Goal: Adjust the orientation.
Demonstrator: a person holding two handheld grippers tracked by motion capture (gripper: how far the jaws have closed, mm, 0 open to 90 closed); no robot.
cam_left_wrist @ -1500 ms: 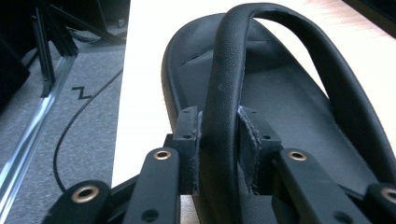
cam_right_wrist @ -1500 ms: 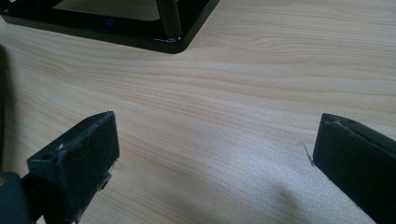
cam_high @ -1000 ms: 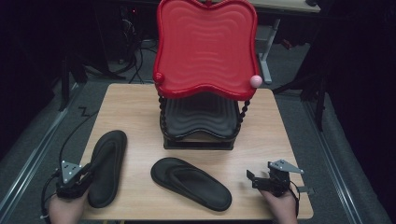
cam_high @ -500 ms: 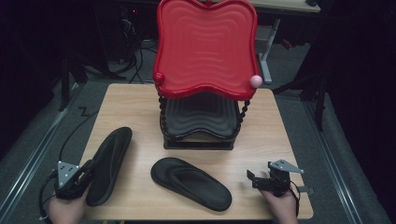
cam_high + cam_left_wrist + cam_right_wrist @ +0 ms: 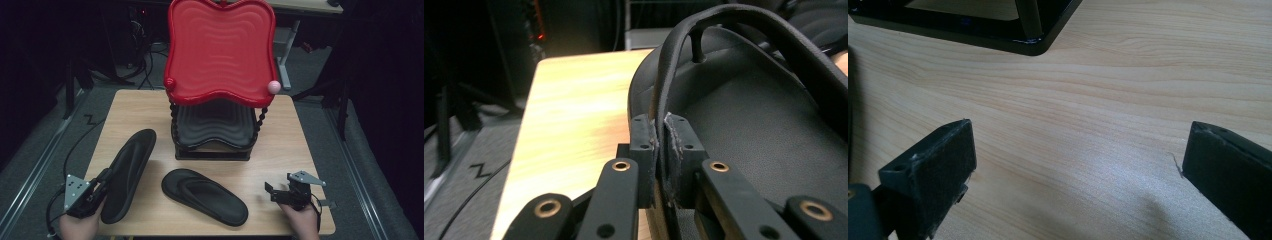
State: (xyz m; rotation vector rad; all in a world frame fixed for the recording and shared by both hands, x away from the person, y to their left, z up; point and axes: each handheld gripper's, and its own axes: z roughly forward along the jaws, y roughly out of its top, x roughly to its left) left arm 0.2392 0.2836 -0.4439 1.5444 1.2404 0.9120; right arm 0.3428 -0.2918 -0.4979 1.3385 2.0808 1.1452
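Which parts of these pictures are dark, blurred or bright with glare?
High view: the room around the table is nearly black. Left gripper view: the flip-flop strap looks soft up close, and the tabletop is washed out by glare. Right gripper view: the right gripper pads are blurred; a shadow lies between them.

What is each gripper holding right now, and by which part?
The left gripper is shut on the strap of the left flip-flop, near its side. The right gripper is open over the table, holding nothing.

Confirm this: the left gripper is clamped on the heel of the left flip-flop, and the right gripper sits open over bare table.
Not the heel: the left gripper is clamped on the strap of the left flip-flop, as the left gripper view shows. The right gripper is open over bare table.
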